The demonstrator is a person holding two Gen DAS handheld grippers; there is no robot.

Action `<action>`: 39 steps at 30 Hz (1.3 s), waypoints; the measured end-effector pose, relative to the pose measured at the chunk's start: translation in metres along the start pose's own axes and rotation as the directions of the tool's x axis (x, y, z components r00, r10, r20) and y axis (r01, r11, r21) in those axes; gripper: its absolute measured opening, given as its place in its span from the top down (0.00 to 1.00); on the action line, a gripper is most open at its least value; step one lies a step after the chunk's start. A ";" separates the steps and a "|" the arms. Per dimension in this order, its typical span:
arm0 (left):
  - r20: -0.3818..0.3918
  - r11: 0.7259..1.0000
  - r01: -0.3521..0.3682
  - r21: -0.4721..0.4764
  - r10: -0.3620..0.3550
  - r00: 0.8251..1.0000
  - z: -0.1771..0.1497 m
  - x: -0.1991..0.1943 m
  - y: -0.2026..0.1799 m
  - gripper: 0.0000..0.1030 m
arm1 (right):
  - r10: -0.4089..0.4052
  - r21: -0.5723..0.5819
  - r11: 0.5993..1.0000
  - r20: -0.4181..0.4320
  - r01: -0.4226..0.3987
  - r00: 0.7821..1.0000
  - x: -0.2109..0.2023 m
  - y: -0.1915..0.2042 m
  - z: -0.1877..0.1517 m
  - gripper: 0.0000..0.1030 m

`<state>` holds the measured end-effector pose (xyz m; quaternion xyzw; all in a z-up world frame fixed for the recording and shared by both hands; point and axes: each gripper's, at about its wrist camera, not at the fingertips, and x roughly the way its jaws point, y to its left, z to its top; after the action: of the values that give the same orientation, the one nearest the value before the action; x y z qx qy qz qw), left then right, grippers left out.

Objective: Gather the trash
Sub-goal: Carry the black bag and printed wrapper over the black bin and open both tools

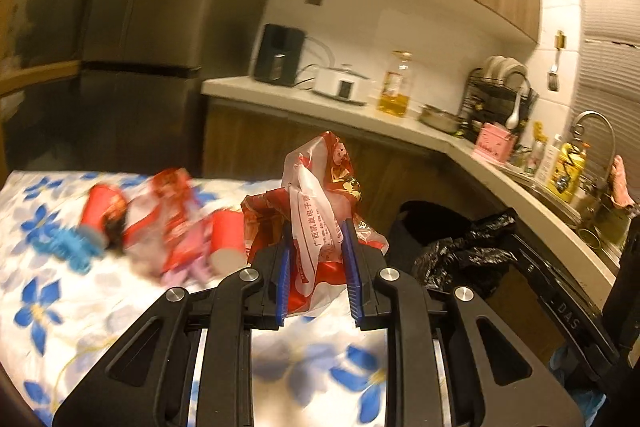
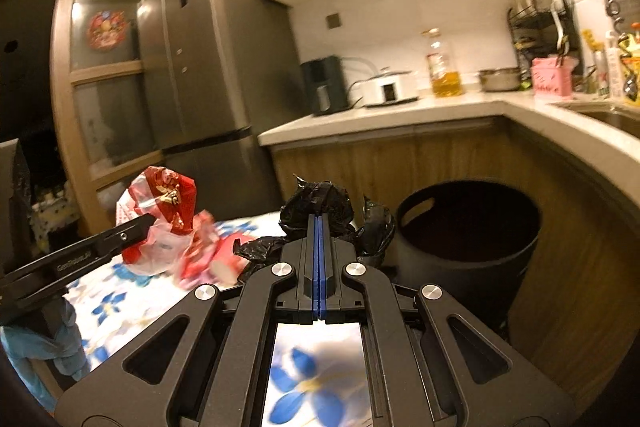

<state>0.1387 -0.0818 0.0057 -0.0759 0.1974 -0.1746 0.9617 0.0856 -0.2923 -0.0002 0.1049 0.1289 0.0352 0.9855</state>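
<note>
My left gripper (image 1: pixel 316 227) is shut on a crumpled red and white plastic wrapper (image 1: pixel 316 195), held above the flowered tablecloth (image 1: pixel 48 307). From the right wrist view the same wrapper (image 2: pixel 160 211) hangs in the left gripper (image 2: pixel 150 223) at the left. My right gripper (image 2: pixel 319 219) is shut on a black plastic bag (image 2: pixel 316 207), which bunches around its fingertips. A dark round bin (image 2: pixel 468 227) stands on the floor right of the table; the bin (image 1: pixel 432 227) and the black bag (image 1: pixel 464 251) also show at right in the left wrist view. More red trash (image 1: pixel 160 223) lies blurred on the table.
A blue hair clip (image 1: pixel 68 243) lies by the red trash. A kitchen counter (image 2: pixel 400 123) curves around the bin, carrying an oil bottle (image 2: pixel 444 67), a white cooker (image 2: pixel 388 87), a dish rack and a sink. A grey fridge (image 2: pixel 208 59) stands behind the table.
</note>
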 end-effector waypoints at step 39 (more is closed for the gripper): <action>-0.049 0.948 0.290 0.130 -0.286 0.957 0.037 0.172 -0.166 0.73 | -0.209 0.085 0.975 0.066 0.203 0.976 0.062 -0.140 0.077 0.99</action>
<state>0.2505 -0.2962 0.0145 -0.0354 0.1861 -0.3270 0.9258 0.1718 -0.4385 0.0272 0.1306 0.1033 -0.0762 0.9831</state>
